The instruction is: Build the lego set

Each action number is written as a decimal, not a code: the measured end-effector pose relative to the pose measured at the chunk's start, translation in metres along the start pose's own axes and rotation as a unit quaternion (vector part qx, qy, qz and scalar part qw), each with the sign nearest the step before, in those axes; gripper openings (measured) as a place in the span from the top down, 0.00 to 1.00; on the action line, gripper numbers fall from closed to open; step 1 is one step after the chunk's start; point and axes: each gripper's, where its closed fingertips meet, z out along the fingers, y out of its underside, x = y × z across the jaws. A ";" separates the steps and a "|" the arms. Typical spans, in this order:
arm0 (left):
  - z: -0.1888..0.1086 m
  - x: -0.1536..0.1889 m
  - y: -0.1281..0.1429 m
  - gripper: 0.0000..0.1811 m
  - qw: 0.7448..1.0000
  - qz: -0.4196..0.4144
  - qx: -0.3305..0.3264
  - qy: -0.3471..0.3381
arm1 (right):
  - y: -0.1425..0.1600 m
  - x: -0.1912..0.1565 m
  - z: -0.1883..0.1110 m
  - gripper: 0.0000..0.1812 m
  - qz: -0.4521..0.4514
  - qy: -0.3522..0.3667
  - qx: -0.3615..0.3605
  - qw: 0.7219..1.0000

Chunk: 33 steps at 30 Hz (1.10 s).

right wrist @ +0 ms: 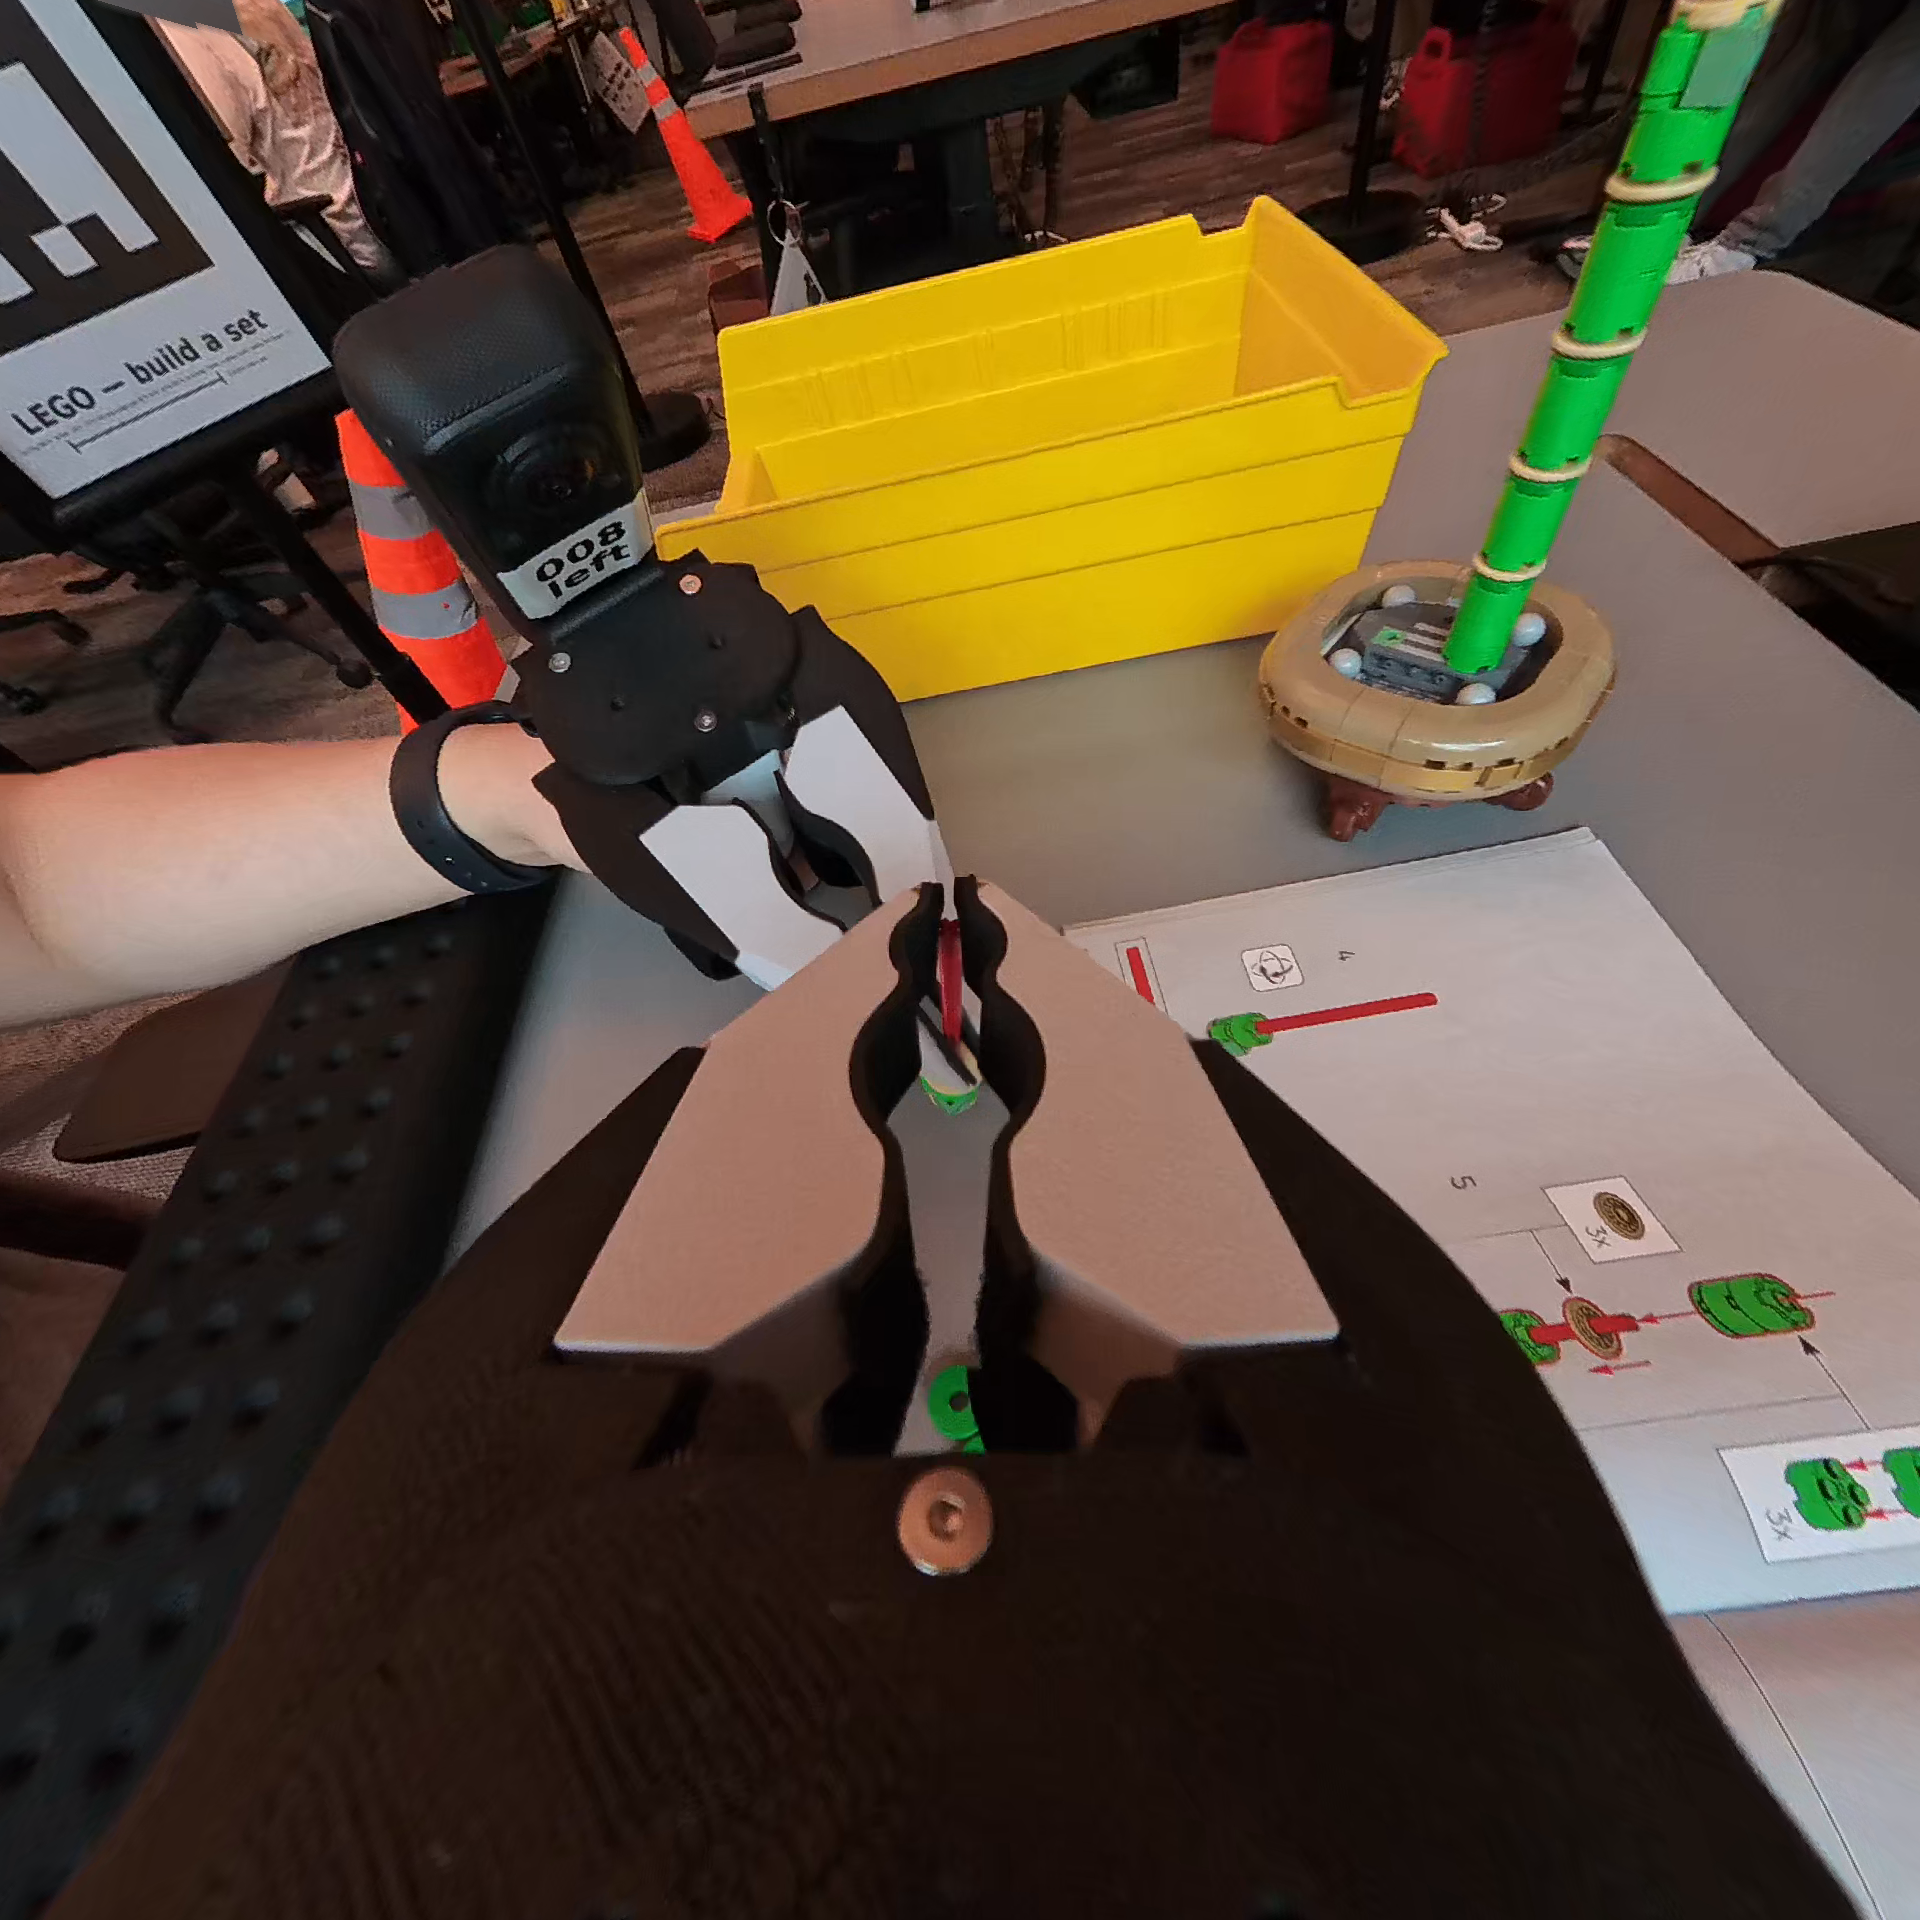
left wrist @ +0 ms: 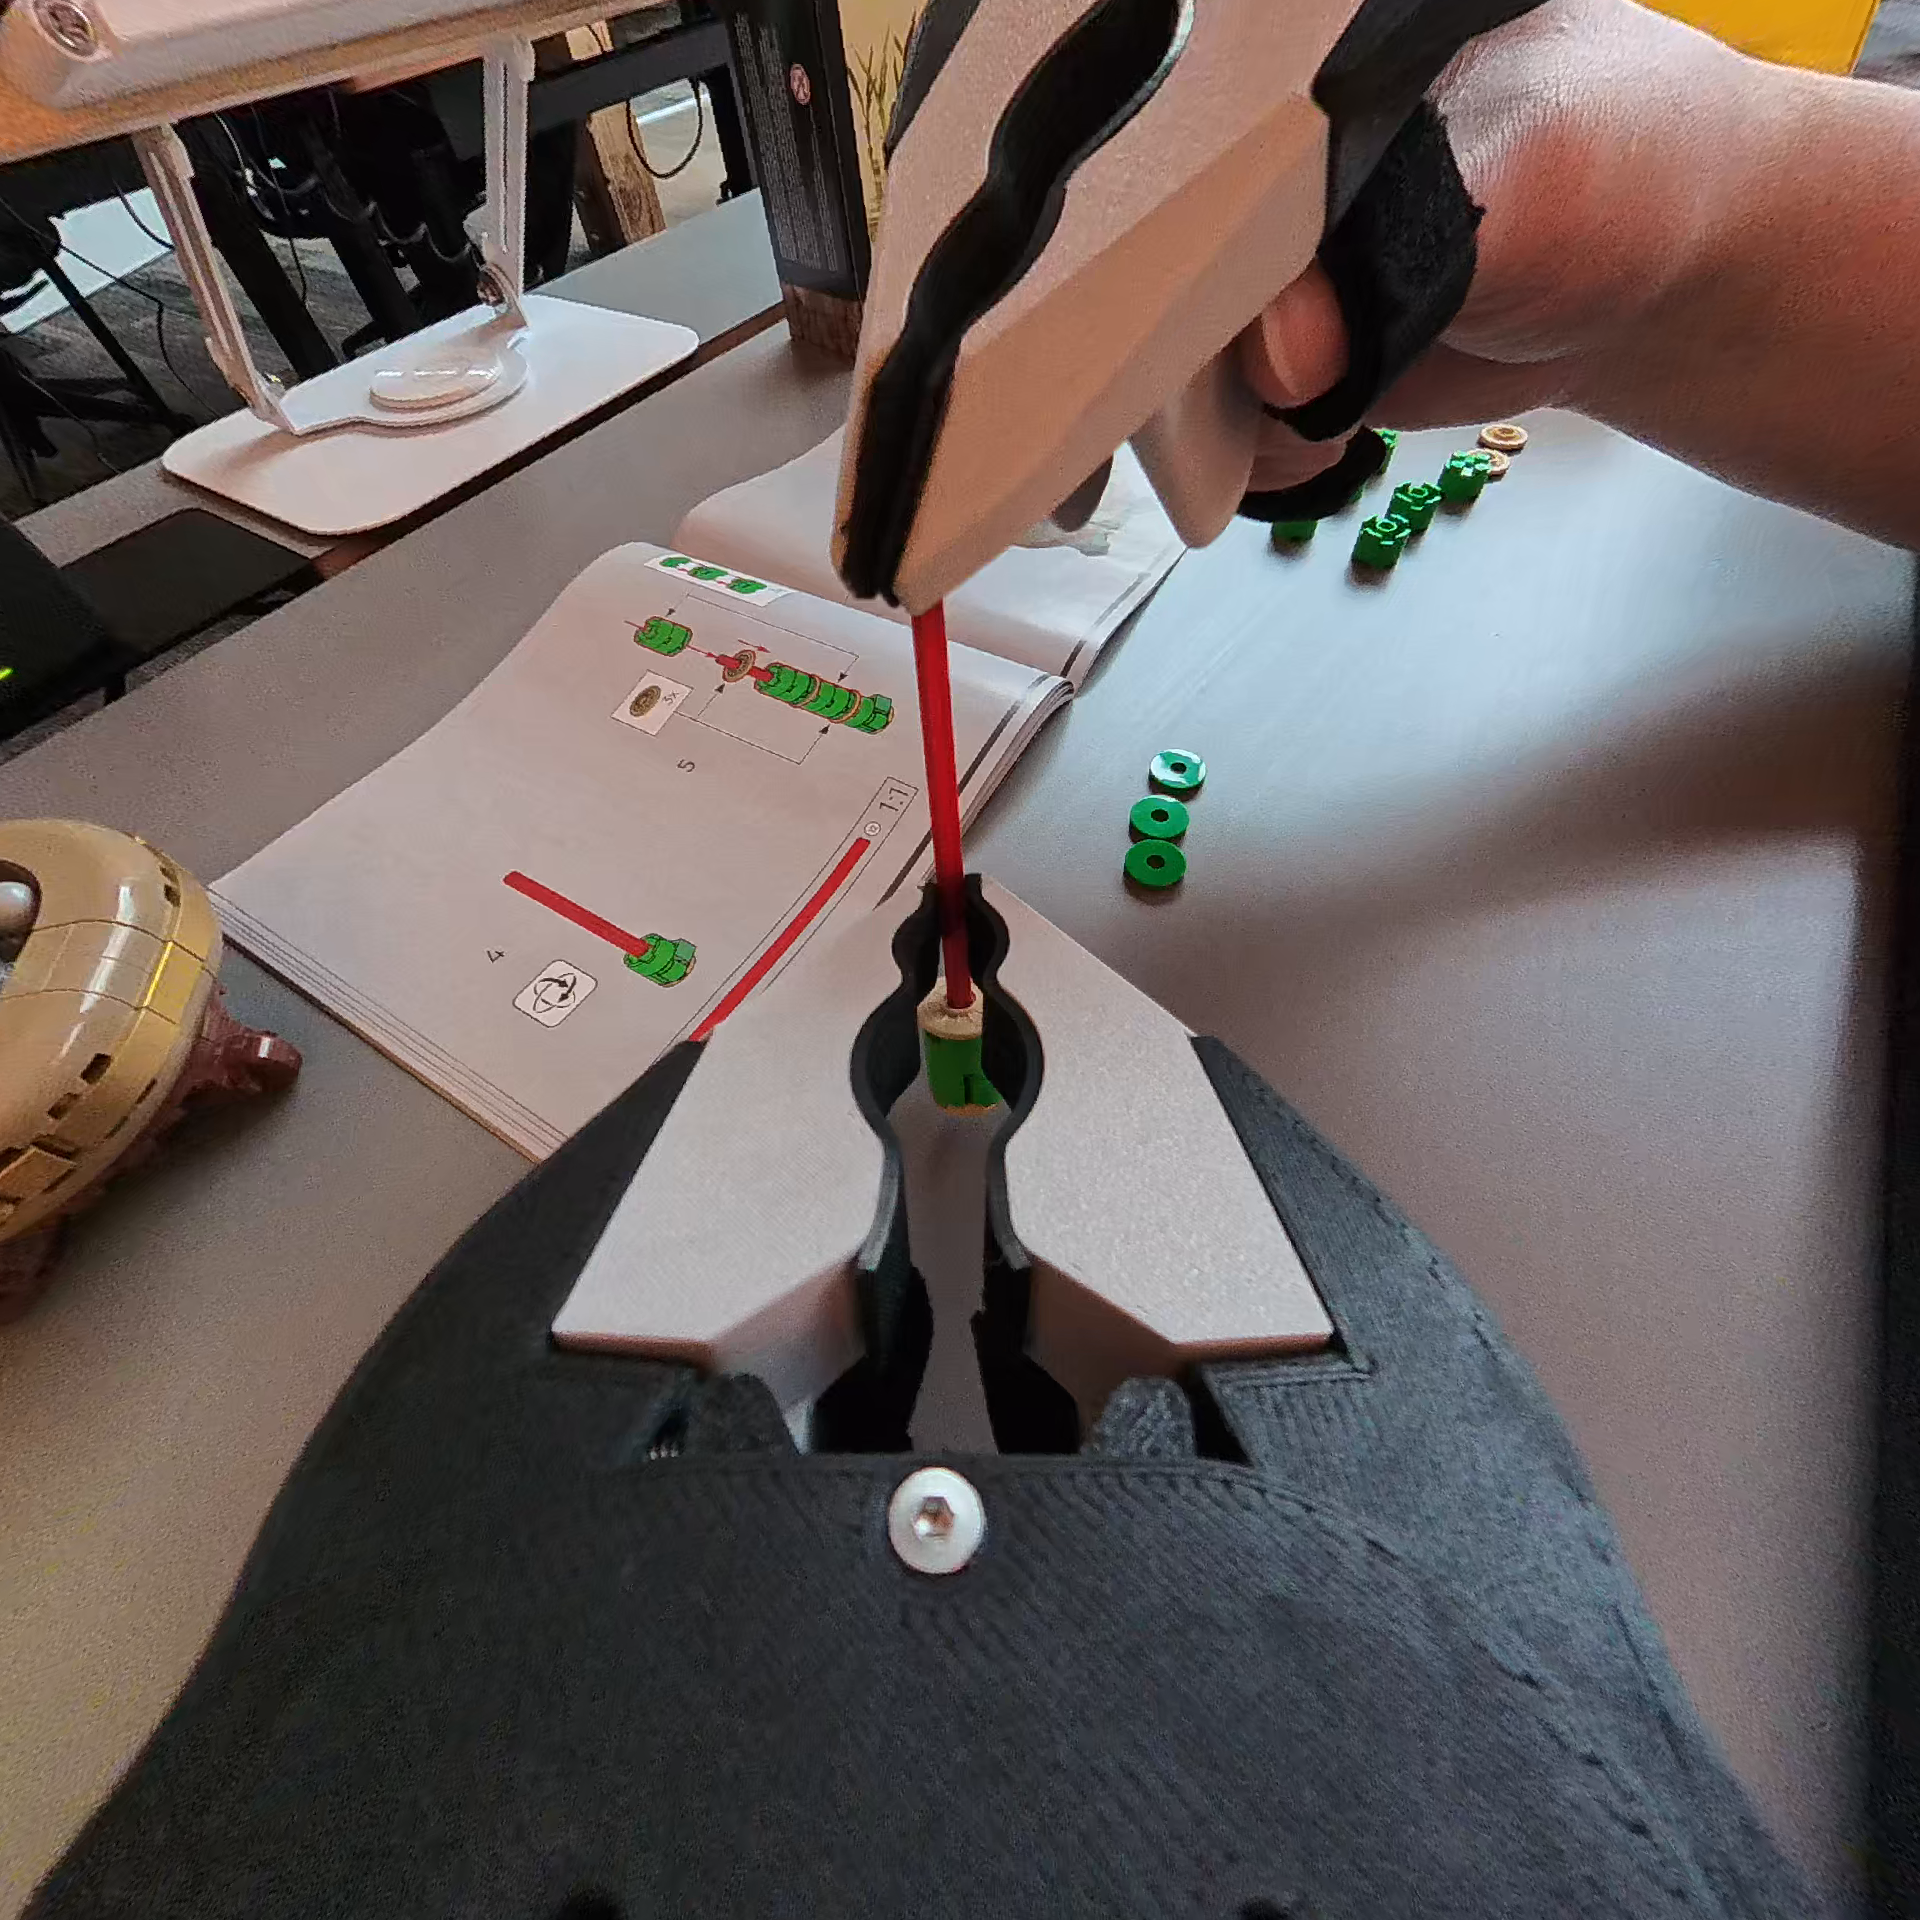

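Note:
A thin red rod (left wrist: 940,779) has a tan ring (left wrist: 951,1018) and a green round brick (left wrist: 961,1075) on its lower end. My left gripper (left wrist: 948,899) is shut on the rod just above the ring. My right gripper (left wrist: 878,587) comes in from above and is shut on the rod's upper end. In the right wrist view my right gripper (right wrist: 943,899) pinches the rod (right wrist: 950,977), with the green brick (right wrist: 948,1093) below and the left gripper (right wrist: 920,868) reaching in from the left. Both hold the rod above the grey table (left wrist: 1455,935).
An open instruction booklet (left wrist: 582,831) lies behind the rod, also in the right wrist view (right wrist: 1558,1122). Three green rings (left wrist: 1158,816), green bricks (left wrist: 1392,520) and a tan ring (left wrist: 1503,436) lie at the right. A tan pot (right wrist: 1434,686) with a green stalk (right wrist: 1579,343) and a yellow bin (right wrist: 1049,457) stand behind. Spacing between my two grippers at the tips: around 6 cm. Left tips and right tips are each some 20 cm from the tan pot (right wrist: 1434,686).

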 end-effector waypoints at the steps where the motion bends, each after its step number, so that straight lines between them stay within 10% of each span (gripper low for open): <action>1: -0.001 0.000 0.000 0.99 1.000 -0.002 0.000 0.001 | -0.001 0.000 0.003 0.99 0.000 0.000 -0.001 1.000; 12: -0.007 -0.014 0.008 0.99 0.999 0.013 -0.025 -0.035 | -0.004 -0.004 0.019 0.95 -0.070 0.018 -0.041 0.997; 24: -0.011 -0.023 0.014 0.98 0.998 -0.020 -0.034 -0.039 | -0.074 0.044 -0.237 0.88 -0.073 0.243 0.076 0.964; 33: -0.007 -0.022 0.022 0.95 0.997 -0.006 -0.058 -0.047 | -0.060 0.051 -0.289 0.88 -0.052 0.279 0.090 0.955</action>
